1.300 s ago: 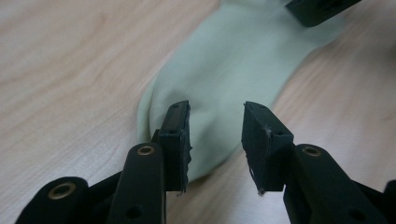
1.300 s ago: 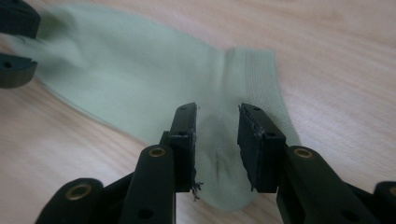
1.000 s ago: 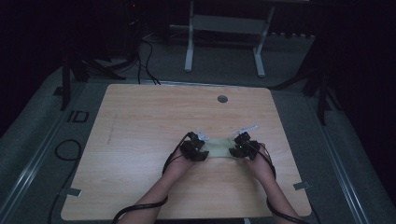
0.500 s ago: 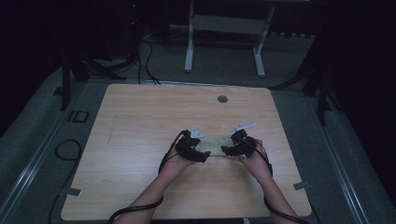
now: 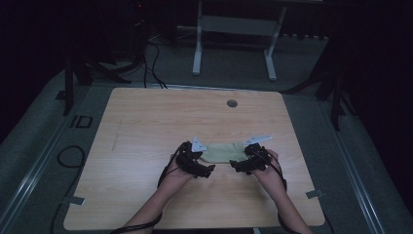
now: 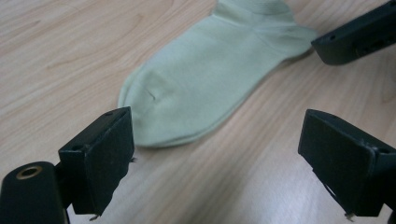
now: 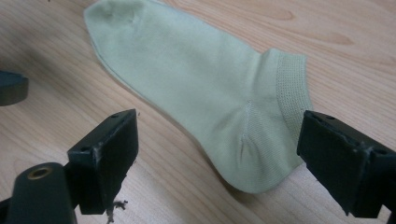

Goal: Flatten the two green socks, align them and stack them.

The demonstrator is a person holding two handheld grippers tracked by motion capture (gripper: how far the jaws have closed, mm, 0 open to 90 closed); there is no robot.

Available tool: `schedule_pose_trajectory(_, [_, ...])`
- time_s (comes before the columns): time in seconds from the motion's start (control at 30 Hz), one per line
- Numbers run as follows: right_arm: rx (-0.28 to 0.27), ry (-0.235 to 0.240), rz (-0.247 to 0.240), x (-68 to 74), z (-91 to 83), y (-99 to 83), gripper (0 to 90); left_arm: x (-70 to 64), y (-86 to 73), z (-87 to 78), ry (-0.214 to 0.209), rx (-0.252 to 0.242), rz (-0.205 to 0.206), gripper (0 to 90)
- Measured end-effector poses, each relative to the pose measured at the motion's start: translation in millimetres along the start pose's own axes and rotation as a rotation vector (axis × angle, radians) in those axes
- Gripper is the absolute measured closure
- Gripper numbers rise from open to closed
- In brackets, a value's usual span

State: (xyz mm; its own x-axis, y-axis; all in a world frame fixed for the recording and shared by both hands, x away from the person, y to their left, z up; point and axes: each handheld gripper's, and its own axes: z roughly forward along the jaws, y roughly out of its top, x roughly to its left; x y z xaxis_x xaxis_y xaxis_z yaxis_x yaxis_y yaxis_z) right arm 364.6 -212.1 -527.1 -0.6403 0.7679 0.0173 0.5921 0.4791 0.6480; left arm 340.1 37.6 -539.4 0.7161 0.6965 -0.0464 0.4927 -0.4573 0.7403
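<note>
A pale green ankle sock (image 5: 225, 152) lies flat on a light wooden bench (image 5: 146, 126), toward its near edge and a little right of centre, between two hand-held grippers. The person's forearms enter from the near side, one hand (image 5: 176, 171) on each tool.

The left gripper (image 5: 200, 163) sits at the sock's left end, the right gripper (image 5: 243, 163) at its right end, each with a grey three-cornered plate on top. Black cables trail back from both along the forearms.

In the left gripper view, the left gripper's fingers (image 6: 100, 158) are spread wide over bare wood, with the sock's rounded toe (image 6: 154, 100) lying just beyond them and nothing caught between. A part of the other gripper shows at the far right, at the sock's other end.

In the right gripper view, the right gripper's fingers (image 7: 105, 158) are likewise spread wide, straddling the heel (image 7: 243, 154). The ribbed cuff (image 7: 292, 93) lies at the right, close by the right-hand finger; whether it touches cannot be told. The sock's toe points away to the far left.

Near the bench's far edge, a small round grey grommet (image 5: 232, 103) is set into the top. Beyond the bench, a pale metal frame (image 5: 234, 44) stands on a dark floor among loose cables.
</note>
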Motion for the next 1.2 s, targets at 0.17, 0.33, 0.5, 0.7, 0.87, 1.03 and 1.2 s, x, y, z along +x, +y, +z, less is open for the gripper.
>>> schedule_pose_trajectory(0.17, [-0.013, -0.019, -0.011, -0.7, -3.8, -2.9, 12.0, 1.9, -7.2, -5.4, 0.038, -0.002, 0.001, 7.9])
schedule_pose_trajectory(0.33, [-0.041, -0.027, -0.035, 3.7, -9.6, -9.3, 12.1, 3.3, -17.4, -13.2, 0.054, -0.013, 0.001, 6.4])
schedule_pose_trajectory(0.5, [-0.046, -0.022, -0.045, 7.8, -13.0, -19.7, 12.0, 7.3, -29.0, -21.9, 0.058, -0.030, -0.024, 6.4])
schedule_pose_trajectory(0.7, [-0.045, -0.008, -0.058, 10.9, -15.0, -35.6, 11.9, 13.2, -42.7, -31.5, 0.066, -0.019, -0.039, 6.4])
schedule_pose_trajectory(0.87, [-0.068, -0.004, -0.059, 11.2, -21.0, -48.7, 11.5, 15.0, -52.8, -40.7, 0.078, -0.026, -0.035, 6.4])
schedule_pose_trajectory(1.03, [-0.085, 0.003, -0.060, 10.2, -24.7, -62.4, 10.8, 16.1, -64.7, -49.6, 0.081, -0.025, -0.037, 6.4])
schedule_pose_trajectory(1.2, [-0.105, -0.022, -0.055, 7.9, -30.7, -75.1, 10.8, 19.8, -74.5, -56.4, 0.103, -0.009, -0.046, 5.9])
